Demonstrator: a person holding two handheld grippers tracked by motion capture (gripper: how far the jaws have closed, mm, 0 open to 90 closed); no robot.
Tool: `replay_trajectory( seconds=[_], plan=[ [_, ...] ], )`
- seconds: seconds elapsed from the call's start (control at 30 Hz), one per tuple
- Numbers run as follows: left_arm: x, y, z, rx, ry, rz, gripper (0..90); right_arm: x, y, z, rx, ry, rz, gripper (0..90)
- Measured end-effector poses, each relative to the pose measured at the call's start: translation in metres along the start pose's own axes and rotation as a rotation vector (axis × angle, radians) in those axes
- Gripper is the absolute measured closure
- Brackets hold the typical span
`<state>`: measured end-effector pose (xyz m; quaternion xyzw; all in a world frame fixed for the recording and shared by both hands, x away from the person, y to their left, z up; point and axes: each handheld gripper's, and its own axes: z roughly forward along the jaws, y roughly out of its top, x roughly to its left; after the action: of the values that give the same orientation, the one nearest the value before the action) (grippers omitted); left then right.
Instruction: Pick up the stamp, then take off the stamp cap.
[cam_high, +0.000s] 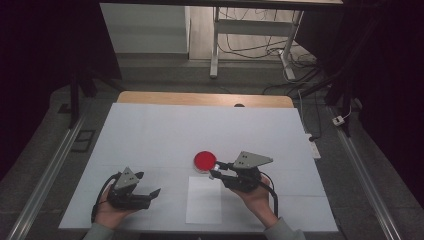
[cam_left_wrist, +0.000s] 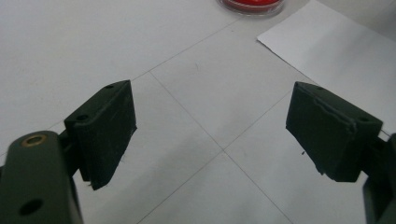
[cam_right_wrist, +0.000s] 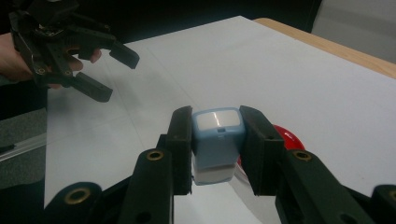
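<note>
My right gripper (cam_right_wrist: 215, 114) is shut on a small pale-blue block with a white top (cam_right_wrist: 217, 140), held between both pads. In the high view this gripper (cam_high: 215, 170) hovers just right of a round red dish (cam_high: 205, 161), which also peeks out behind the right jaw (cam_right_wrist: 287, 137). A white sheet of paper (cam_high: 204, 200) lies in front of the dish. My left gripper (cam_high: 149, 183) rests low at the table's near left, its jaws wide open with nothing between them (cam_left_wrist: 210, 116). Its open jaws (cam_right_wrist: 116, 77) also appear in the right gripper view.
The table is covered by a white mat (cam_high: 165, 135) with a wooden strip (cam_high: 200, 98) at the far edge. The red dish (cam_left_wrist: 250, 5) and the paper's corner (cam_left_wrist: 336, 46) lie ahead of the left gripper. Desk legs and cables (cam_high: 250, 45) stand on the floor beyond.
</note>
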<state>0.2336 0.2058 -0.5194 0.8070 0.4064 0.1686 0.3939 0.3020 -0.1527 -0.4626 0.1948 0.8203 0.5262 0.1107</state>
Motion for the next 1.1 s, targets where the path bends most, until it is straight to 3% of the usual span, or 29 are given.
replay_trajectory(
  seconds=[0.87,1.1],
  plan=[
    [-0.0025,0.0023,-0.0017,-0.019,0.008,0.010,16.9,0.0017,-0.0025,0.0010,0.009,-0.003,-0.003,66.0],
    [-0.0073,0.0067,-0.0035,-0.035,0.008,0.032,19.1,-0.0002,-0.0031,0.0000,0.000,-0.013,0.006,66.0]
  ],
)
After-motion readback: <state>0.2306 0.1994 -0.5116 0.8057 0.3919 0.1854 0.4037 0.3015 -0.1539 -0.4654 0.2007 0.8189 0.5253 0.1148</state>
